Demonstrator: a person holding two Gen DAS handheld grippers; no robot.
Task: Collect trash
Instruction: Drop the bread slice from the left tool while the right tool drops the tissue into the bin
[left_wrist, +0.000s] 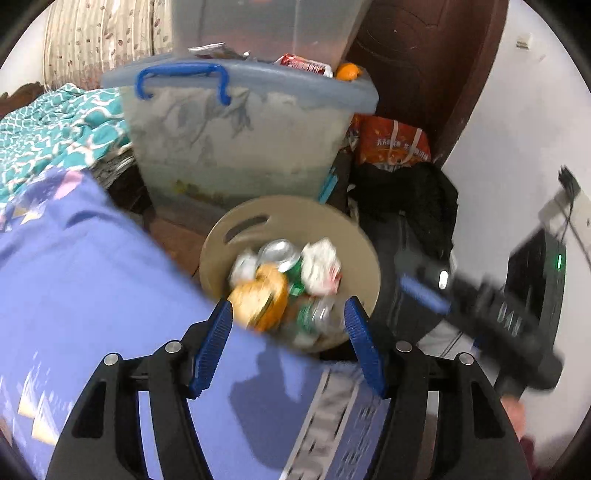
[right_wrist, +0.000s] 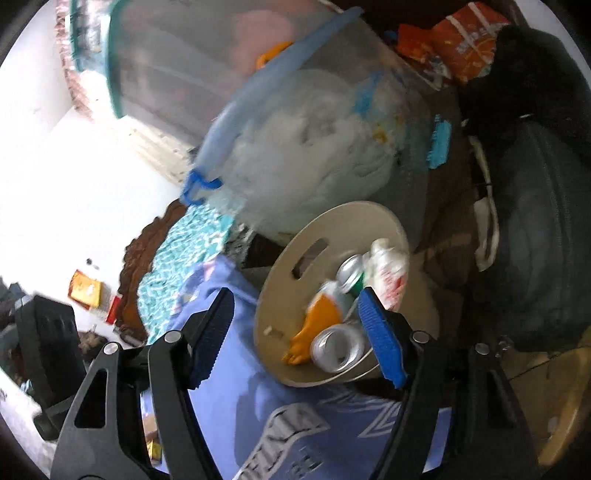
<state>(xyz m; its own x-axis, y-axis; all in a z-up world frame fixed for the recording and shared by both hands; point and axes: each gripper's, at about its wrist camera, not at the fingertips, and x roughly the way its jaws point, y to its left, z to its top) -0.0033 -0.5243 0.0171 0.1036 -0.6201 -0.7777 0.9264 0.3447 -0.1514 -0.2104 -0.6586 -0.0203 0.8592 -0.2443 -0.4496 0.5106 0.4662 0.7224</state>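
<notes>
The round beige plastic waste bin (left_wrist: 255, 225) is sitting at the centre of your left wrist frame, holding the trash: a silver and green drink can (left_wrist: 282, 254), a crumpled white wrapper (left_wrist: 322, 266) and an orange peel (left_wrist: 260, 299), all blurred. Your left gripper (left_wrist: 288, 343) is hovering at the lower centre, its jaws spread with nothing between them. Your right gripper (right_wrist: 295, 336) is showing at the lower centre of the right wrist frame, its jaws also spread and pinching nothing, with the bin's rim (right_wrist: 291, 280) between the pads' lines. A lilac bed sheet (left_wrist: 92, 266) is filling the lower left. A translucent storage box with a blue handle (left_wrist: 236, 140) is standing behind the bin, and an orange printed bag (left_wrist: 393, 142) is lying at the upper right.
</notes>
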